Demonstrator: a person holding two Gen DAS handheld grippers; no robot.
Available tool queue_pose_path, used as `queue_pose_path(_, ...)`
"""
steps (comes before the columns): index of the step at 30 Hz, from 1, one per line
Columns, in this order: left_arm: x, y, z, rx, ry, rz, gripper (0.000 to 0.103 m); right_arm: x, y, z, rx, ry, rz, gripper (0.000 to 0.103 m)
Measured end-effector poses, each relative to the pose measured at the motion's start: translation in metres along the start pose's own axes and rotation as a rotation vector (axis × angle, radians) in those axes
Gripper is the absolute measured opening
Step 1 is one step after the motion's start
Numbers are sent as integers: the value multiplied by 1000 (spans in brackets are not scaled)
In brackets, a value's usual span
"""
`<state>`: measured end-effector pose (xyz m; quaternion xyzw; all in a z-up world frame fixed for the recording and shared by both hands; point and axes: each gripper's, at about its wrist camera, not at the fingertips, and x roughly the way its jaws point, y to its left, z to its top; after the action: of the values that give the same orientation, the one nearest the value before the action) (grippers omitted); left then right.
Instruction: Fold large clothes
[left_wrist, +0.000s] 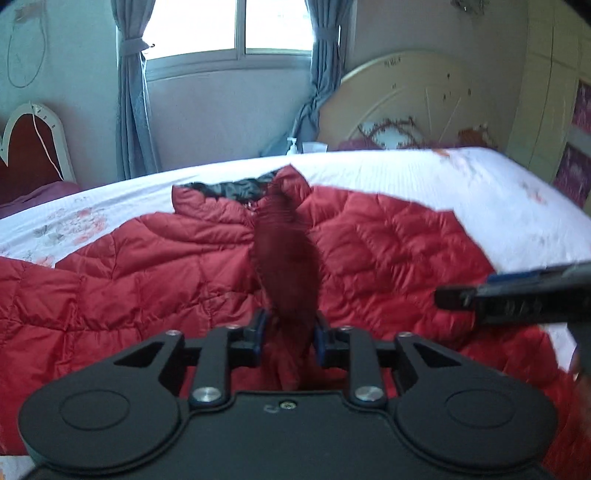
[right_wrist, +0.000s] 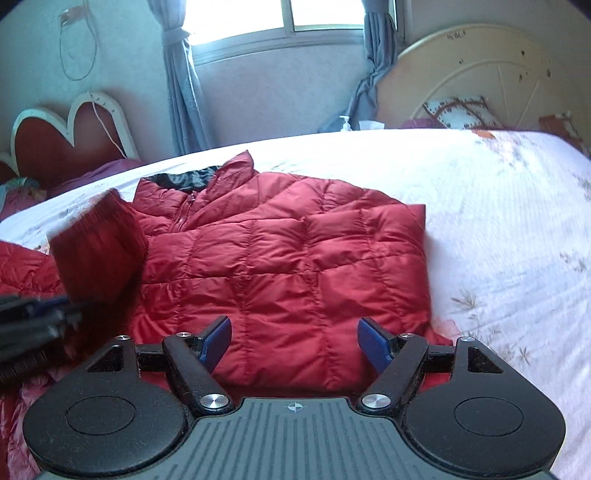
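The red puffer jacket (right_wrist: 280, 258) lies spread on the bed (right_wrist: 498, 221), collar toward the window, front up with the zip showing, which gives a flat base for folding. The left tongs (left_wrist: 288, 338) have the ribbed sleeve cuff (left_wrist: 286, 258) standing between their blue pads, lifted over the middle of the jacket, presumably to lay that sleeve across the chest. The picture is blurred there; the pads look parted to either side of the cuff rather than pinching it, so I'd call them loosened, cuff between them. The right tongs (right_wrist: 293, 341) hover wide apart over the jacket's lower hem, gripping nothing, probably ready to steady or take the hem. The far-side sleeve already looks tucked in, leaving a straight edge.
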<state>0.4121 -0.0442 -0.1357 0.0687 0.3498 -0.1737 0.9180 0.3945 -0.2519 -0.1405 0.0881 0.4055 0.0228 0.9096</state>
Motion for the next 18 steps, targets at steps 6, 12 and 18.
queue_pose_path(6,-39,20,-3,14,-79,100,87,-2,10,9,26,-27,91,81)
queue_pose_path(12,-98,59,-22,-47,-113,268,87,13,43,19,-18,-20,160,98)
queue_pose_path(18,-118,102,-60,-118,-43,423,87,48,75,15,-90,76,171,79)
